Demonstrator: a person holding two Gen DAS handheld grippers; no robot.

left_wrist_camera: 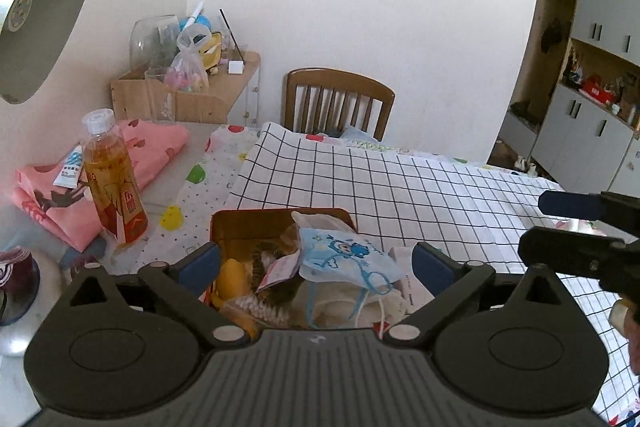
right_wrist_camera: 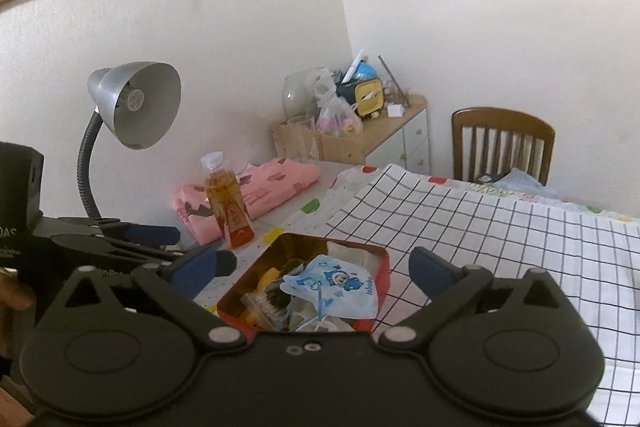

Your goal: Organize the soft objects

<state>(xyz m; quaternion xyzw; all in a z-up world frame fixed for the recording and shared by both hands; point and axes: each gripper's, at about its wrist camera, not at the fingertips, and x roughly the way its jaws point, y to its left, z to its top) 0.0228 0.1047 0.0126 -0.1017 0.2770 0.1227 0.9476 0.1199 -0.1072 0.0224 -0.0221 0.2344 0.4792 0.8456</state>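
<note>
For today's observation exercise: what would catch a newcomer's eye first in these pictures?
Probably the open tin, crammed with small things, with a blue cartoon face mask lying on top; it sits where the grid-patterned cloth ends. Behind it stands a bottle of amber drink beside folded pink fabric, and a silver desk lamp leans in from the left.

tin [right_wrist_camera: 362, 247] contents under mask [right_wrist_camera: 340, 287] hidden | lamp [left_wrist_camera: 36, 11] possibly edge-cropped

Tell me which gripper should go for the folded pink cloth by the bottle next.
Left, probably. In its view the folded pink cloth lies close on its own side, past the bottle. The left gripper and right gripper are both open and empty over the tin; the right would have to cross it.
</note>
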